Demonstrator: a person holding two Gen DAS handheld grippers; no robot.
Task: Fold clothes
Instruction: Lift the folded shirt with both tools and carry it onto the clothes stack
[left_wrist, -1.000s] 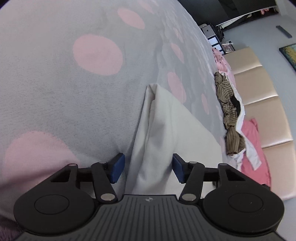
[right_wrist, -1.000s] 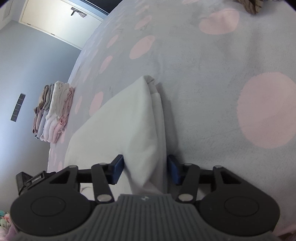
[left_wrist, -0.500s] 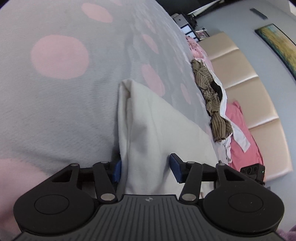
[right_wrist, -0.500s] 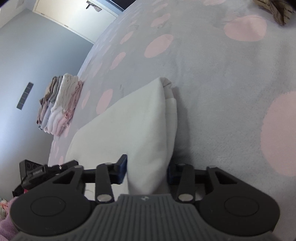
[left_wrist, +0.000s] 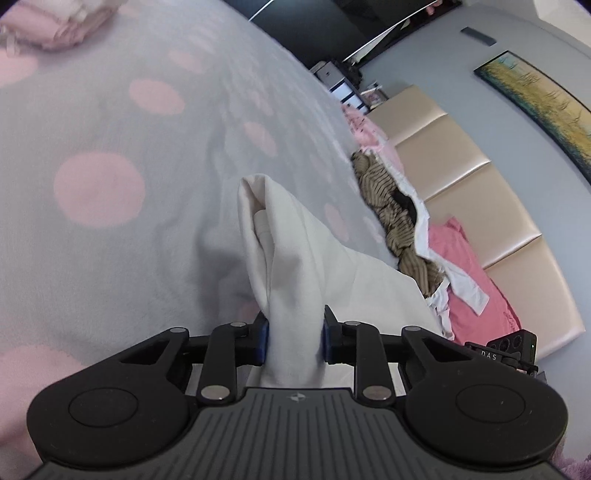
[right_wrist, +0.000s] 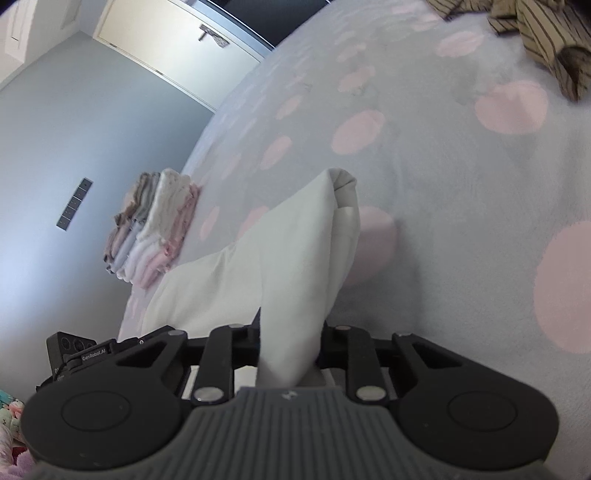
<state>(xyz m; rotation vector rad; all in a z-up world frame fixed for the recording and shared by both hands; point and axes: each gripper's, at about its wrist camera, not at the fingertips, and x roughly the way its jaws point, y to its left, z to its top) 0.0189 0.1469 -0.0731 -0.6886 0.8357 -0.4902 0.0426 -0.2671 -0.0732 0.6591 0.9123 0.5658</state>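
Observation:
A white folded garment lies on the grey bedspread with pink dots. My left gripper has one end of it bunched between its blue pads, and the jaws are still closing on the cloth. In the right wrist view the same white garment rises from the bedspread into my right gripper, whose jaws are also closing on the pinched fold. Both held ends are lifted a little, and the cloth sags between them. The pads of the right gripper are mostly hidden by fabric.
A stack of folded clothes sits at the bed's edge. A brown striped garment and a pink one lie heaped by the beige padded headboard. Part of the other gripper's body shows at the right.
Both grippers have closed from wide open onto the white garment and risen, pulling its two ends up off the bedspread into peaks.

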